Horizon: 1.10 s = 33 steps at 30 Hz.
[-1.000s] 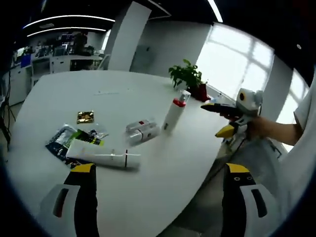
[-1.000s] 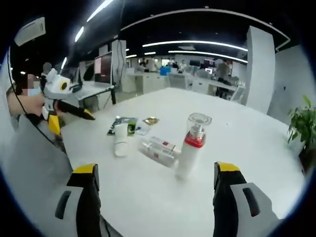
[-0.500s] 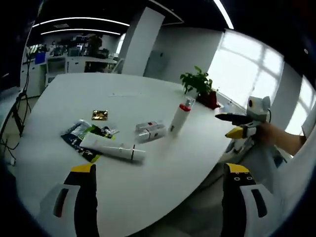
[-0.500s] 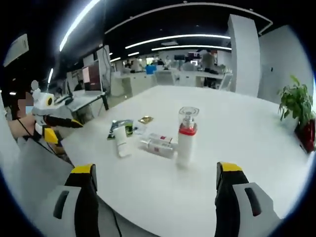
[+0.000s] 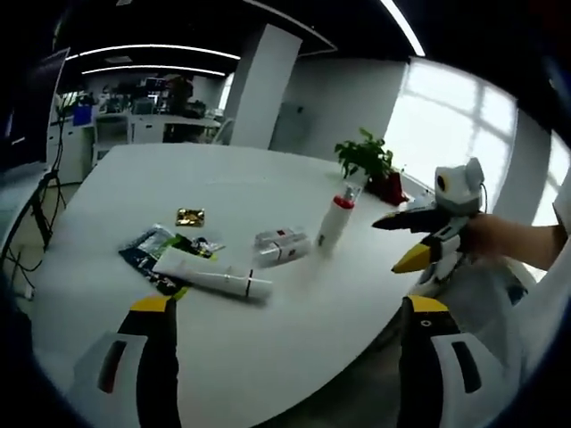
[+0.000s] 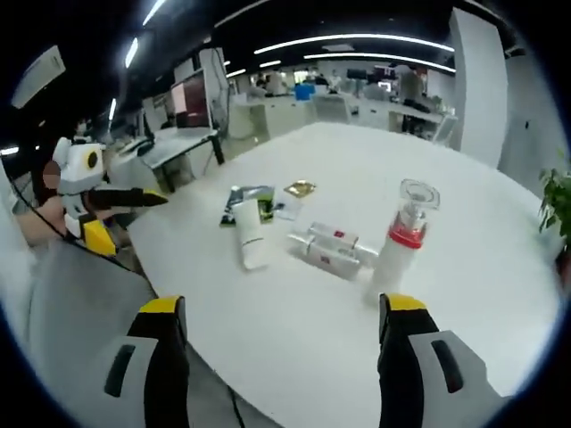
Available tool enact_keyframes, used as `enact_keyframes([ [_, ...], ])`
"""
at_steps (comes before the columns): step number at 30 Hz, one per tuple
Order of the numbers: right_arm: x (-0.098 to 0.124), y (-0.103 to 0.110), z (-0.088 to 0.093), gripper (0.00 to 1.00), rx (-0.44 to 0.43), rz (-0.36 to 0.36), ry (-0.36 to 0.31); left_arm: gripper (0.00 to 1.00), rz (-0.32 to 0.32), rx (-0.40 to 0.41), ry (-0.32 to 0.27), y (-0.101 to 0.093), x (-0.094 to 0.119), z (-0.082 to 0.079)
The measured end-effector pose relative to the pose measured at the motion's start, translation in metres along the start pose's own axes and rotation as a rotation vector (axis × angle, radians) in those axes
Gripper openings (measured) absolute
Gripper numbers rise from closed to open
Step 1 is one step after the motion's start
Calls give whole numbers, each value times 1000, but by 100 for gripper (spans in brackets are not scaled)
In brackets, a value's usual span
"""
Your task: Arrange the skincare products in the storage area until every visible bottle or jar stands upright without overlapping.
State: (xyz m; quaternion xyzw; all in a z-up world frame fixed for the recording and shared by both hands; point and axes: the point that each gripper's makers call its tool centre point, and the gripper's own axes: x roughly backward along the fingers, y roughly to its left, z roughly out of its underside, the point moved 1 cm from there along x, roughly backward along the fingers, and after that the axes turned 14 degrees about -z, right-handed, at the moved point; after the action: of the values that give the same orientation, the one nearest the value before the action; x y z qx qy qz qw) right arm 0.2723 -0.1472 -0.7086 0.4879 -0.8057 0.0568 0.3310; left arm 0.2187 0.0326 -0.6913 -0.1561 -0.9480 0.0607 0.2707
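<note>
On the white table [image 5: 268, 339], the pump bottle [image 6: 399, 241] (red collar, clear cap) stands upright. Just beside it lies a small tube [image 6: 332, 251]; farther off lies a white tube [image 5: 211, 277] touching some sachets [image 5: 152, 250]. Left gripper [image 5: 285, 357] and right gripper [image 6: 281, 357] hang apart from everything, jaws wide, holding nothing.

We see a white table [image 5: 294, 339] with a gold sachet [image 5: 189, 217] and dark sachets [image 5: 147, 250] on it, a potted plant [image 5: 368, 160] at its far edge.
</note>
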Motion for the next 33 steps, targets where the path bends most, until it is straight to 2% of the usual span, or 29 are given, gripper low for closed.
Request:
enact_keyframes([
  [8, -56, 8, -13, 82, 48, -114, 193, 94, -41, 64, -32, 13, 1, -6],
  [16, -112, 21, -27, 83, 138, -191, 305, 94, -55, 63, -36, 15, 1, -7],
  [21, -143, 19, -17, 78, 154, -194, 398, 93, -61, 72, -38, 17, 1, -7],
  [27, -169, 16, -12, 77, 159, -211, 447, 93, -60, 51, -25, 15, 0, -4],
  [33, -193, 13, -22, 73, 174, -210, 482, 89, -78, 77, -23, 22, 0, -4],
])
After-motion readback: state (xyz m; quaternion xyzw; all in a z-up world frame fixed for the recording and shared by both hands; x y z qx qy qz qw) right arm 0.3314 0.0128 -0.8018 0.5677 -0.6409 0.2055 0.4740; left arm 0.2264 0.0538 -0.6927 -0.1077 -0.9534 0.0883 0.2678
